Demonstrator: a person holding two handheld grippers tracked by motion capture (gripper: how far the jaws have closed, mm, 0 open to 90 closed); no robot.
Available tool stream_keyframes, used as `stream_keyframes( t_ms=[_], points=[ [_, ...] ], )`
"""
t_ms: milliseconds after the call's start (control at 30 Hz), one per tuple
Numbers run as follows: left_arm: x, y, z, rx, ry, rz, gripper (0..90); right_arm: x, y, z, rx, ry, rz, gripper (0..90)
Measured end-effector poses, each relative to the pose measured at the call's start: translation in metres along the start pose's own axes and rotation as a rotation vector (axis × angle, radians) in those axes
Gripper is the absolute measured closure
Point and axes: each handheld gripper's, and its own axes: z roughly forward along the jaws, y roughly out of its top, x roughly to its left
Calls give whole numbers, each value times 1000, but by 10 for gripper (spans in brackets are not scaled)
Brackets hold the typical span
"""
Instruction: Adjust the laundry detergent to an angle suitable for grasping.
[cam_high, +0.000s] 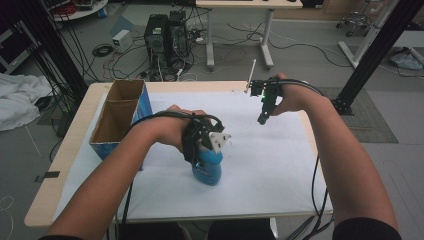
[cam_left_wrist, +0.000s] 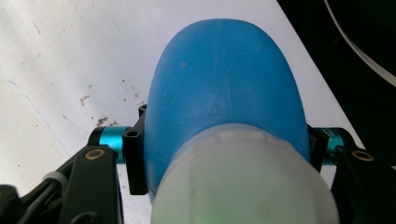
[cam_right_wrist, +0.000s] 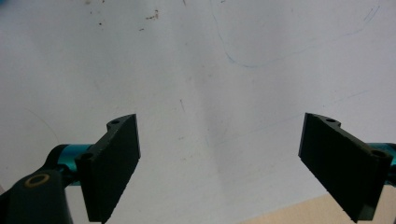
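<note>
Blue plastic sits squeezed between the jaws of your left gripper (cam_left_wrist: 224, 140): the blue bottle (cam_left_wrist: 224, 88) is clamped at its sides, its rounded body jutting out ahead of the pads and its pale translucent end lying back toward your hand. It lies on the white sheet (cam_high: 270, 165), directly under that gripper (cam_high: 202, 145). Your right gripper (cam_high: 263, 112) hangs well apart from the bottle, beyond it, jaws spread wide with nothing between them. Beside your left forearm stands a cardboard box (cam_high: 120, 112).

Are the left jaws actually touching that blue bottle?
Touching. In the left gripper view, both jaws of the left gripper press against the sides of the blue bottle.
</note>
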Motion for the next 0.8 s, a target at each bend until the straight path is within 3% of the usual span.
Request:
stream_keyframes(
  t_ms=[367, 800],
  points=[
    [0, 0, 2, 3, -1, 50, 381, -3, 2, 5, 4, 7, -3, 118],
    [2, -3, 7, -10, -23, 56, 381, -2, 3, 8, 8, 6, -6, 118]
  ],
)
